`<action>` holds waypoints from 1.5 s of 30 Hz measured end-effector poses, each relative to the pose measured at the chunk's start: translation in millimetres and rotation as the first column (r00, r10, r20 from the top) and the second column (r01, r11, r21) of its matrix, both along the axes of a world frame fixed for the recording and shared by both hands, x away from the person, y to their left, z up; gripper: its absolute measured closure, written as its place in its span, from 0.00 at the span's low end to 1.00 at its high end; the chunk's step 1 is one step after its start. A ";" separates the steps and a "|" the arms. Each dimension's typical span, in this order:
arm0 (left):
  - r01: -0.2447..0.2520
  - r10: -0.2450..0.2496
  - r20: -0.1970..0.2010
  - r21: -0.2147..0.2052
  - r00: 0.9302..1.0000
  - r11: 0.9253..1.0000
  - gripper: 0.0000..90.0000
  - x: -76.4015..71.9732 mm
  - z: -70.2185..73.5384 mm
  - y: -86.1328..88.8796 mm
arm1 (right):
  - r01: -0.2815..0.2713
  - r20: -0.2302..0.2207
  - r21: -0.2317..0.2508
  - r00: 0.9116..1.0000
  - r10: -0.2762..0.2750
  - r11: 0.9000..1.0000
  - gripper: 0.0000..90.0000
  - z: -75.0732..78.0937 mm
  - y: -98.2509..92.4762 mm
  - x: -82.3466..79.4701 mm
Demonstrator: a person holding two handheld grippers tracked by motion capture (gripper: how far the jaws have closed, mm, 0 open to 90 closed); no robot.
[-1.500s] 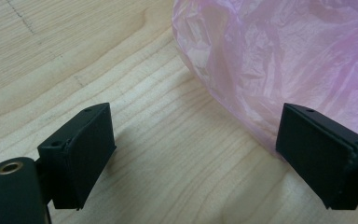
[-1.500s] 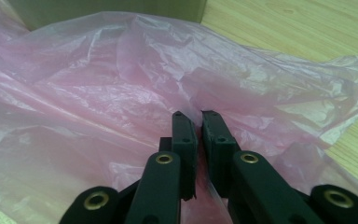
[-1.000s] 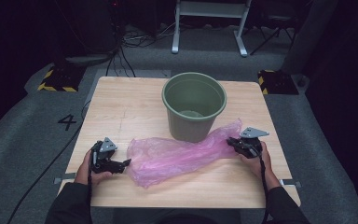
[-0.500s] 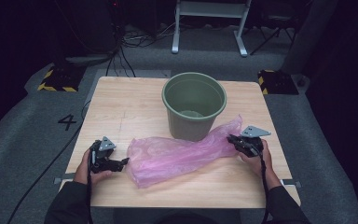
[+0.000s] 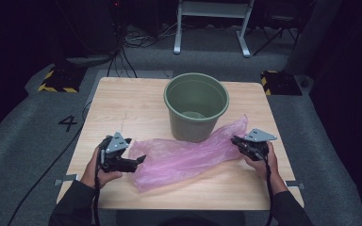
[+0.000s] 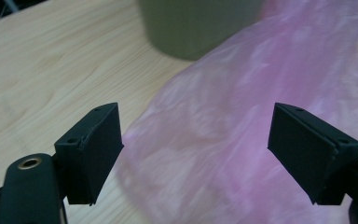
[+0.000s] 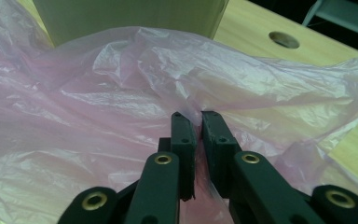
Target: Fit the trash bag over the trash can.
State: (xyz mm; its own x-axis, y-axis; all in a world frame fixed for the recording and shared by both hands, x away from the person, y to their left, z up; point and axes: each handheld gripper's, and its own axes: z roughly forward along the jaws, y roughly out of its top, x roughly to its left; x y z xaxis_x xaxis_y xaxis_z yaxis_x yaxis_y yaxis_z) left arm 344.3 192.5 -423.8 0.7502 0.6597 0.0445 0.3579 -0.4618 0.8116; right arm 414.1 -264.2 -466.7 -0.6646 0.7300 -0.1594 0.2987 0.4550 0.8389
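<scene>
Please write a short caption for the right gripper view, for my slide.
Right gripper shut on the pink bag, in front of the green bucket.

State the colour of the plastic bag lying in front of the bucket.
The plastic bag is translucent pink; the right gripper view shows it best.

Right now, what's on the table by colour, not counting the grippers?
Pink: 1, the plastic bag, lying in front of the bucket.
Green: 1, the bucket, upright.
Total: 2 things on the table.
</scene>
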 end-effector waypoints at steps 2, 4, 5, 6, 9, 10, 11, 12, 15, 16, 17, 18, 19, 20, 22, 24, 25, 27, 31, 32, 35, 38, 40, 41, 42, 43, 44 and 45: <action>0.065 -0.065 0.004 0.023 0.998 0.998 0.19 -2.8 2.9 -22.4 | 0.004 0.014 0.006 1.000 -0.004 1.000 0.94 4.5 -0.7 -1.5; 0.094 -0.094 0.002 0.028 0.996 0.995 0.19 -3.2 2.0 -36.2 | 0.005 0.021 0.003 1.000 -0.005 1.000 0.94 6.5 -0.9 -2.0; 0.112 -0.112 -0.001 0.038 0.994 0.993 0.19 -2.8 1.1 -42.8 | 0.007 0.024 0.002 1.000 -0.007 1.000 0.94 7.4 -0.9 -2.4; 0.126 -0.125 -0.008 0.049 0.992 0.991 0.19 -2.7 -0.6 -50.0 | 0.007 0.027 0.001 1.000 -0.007 1.000 0.94 8.1 -0.8 -2.6; 0.141 -0.140 -0.018 0.073 0.990 0.987 0.19 -1.6 -4.9 -64.0 | 0.004 0.033 -0.003 0.999 -0.004 1.000 0.94 9.4 0.0 -2.9; 0.157 -0.155 -0.029 0.083 0.988 0.984 0.19 -0.9 -7.5 -70.3 | 0.006 0.035 -0.004 0.999 -0.006 1.000 0.94 10.1 0.6 -3.3; 0.168 -0.165 -0.037 0.103 0.986 0.980 0.19 -0.1 -10.7 -76.7 | 0.004 0.041 -0.006 0.999 -0.003 1.000 0.94 10.7 1.2 -3.4; 0.185 -0.180 -0.053 0.125 0.982 0.975 0.19 1.7 -15.1 -83.6 | 0.000 0.052 -0.012 0.999 0.001 1.000 0.94 13.1 2.8 -4.8; 0.231 -0.217 -0.098 0.175 0.971 0.957 0.20 7.9 -25.8 -92.9 | -0.005 0.061 -0.008 0.998 0.005 1.000 0.94 15.9 3.3 -6.6; 0.208 -0.188 -0.113 0.205 0.976 0.956 0.20 14.9 -33.8 -95.0 | -0.007 0.076 -0.001 0.997 0.007 1.000 0.94 19.7 3.3 -9.8; 0.208 -0.188 -0.113 0.205 0.976 0.956 0.22 14.9 -33.8 -95.0 | -0.007 0.076 -0.001 0.997 0.007 1.000 0.94 19.7 3.3 -9.8; 0.200 -0.171 -0.147 0.215 0.974 0.956 0.22 22.2 -42.0 -94.1 | -0.015 0.095 0.006 0.995 0.014 1.000 0.95 24.4 3.1 -13.6; 0.205 -0.171 -0.163 0.220 0.972 0.954 0.22 24.9 -45.6 -93.0 | -0.018 0.106 0.009 0.994 0.017 1.000 0.95 26.8 2.9 -15.5; 0.226 -0.187 -0.181 0.223 0.965 0.948 0.25 26.9 -48.6 -91.5 | -0.023 0.118 0.012 0.993 0.021 1.000 0.95 29.6 2.7 -17.5; 0.228 -0.187 -0.194 0.214 0.963 0.950 0.27 30.0 -52.8 -88.5 | -0.037 0.141 0.014 0.989 0.035 0.999 0.95 35.0 3.5 -22.4; 0.221 -0.180 -0.198 0.210 0.964 0.952 0.28 32.0 -54.1 -87.3 | -0.066 0.168 -0.004 0.984 0.066 0.998 0.95 40.1 4.9 -27.7; 0.206 -0.163 -0.204 0.210 0.965 0.956 0.29 34.4 -56.5 -86.2 | -0.068 0.182 -0.014 0.981 0.069 0.998 0.95 42.5 5.7 -30.5; 0.205 -0.161 -0.209 0.206 0.965 0.957 0.30 35.7 -58.9 -86.5 | -0.076 0.204 -0.028 0.976 0.080 0.997 0.95 47.4 7.2 -35.5; 0.239 -0.194 -0.199 0.233 0.960 0.943 0.45 34.7 -60.1 -88.2 | -0.089 0.235 -0.041 0.967 0.097 0.995 0.95 54.0 9.1 -44.2; 0.250 -0.207 -0.193 0.234 0.959 0.940 0.50 33.7 -59.8 -88.7 | -0.091 0.241 -0.044 0.965 0.099 0.995 0.95 55.2 9.8 -45.9; 0.268 -0.230 -0.173 0.249 0.958 0.931 0.65 31.6 -58.9 -89.7 | -0.101 0.260 -0.043 0.959 0.109 0.994 0.95 59.7 12.2 -49.8; 0.272 -0.238 -0.162 0.243 0.958 0.931 0.79 31.6 -58.6 -88.8 | -0.115 0.284 -0.046 0.951 0.123 0.992 0.95 65.0 14.9 -52.5; 0.274 -0.244 -0.151 0.233 0.958 0.933 0.86 31.1 -58.4 -87.6 | -0.123 0.304 -0.054 0.943 0.133 0.991 0.95 69.6 17.4 -54.6; 0.272 -0.244 -0.141 0.233 0.959 0.934 0.88 30.6 -57.9 -86.8 | -0.129 0.314 -0.056 0.939 0.140 0.990 0.95 72.2 18.6 -56.0; 0.272 -0.246 -0.134 0.228 0.960 0.935 0.91 29.6 -57.2 -86.1 | -0.136 0.322 -0.056 0.935 0.147 0.989 0.95 74.9 19.8 -57.5; 0.272 -0.246 -0.134 0.228 0.960 0.935 0.93 29.6 -57.2 -86.1 | -0.141 0.331 -0.057 0.931 0.152 0.988 0.95 77.6 21.0 -59.4; 0.271 -0.251 -0.116 0.216 0.961 0.938 0.94 27.2 -55.0 -84.6 | -0.149 0.339 -0.058 0.927 0.159 0.987 0.95 80.4 22.1 -61.7; 0.273 -0.256 -0.108 0.215 0.961 0.937 0.96 26.0 -53.5 -83.8 | -0.157 0.348 -0.059 0.922 0.168 0.986 0.95 83.3 23.1 -64.5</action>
State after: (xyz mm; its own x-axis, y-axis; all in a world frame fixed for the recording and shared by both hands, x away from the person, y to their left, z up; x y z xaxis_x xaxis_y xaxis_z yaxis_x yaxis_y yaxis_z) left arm 370.3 108.8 -477.3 0.9032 0.4162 0.1046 0.2548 -0.7162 0.6498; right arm 349.6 -241.1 -383.4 -0.6713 0.6084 -0.4233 -0.0920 0.4984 0.8621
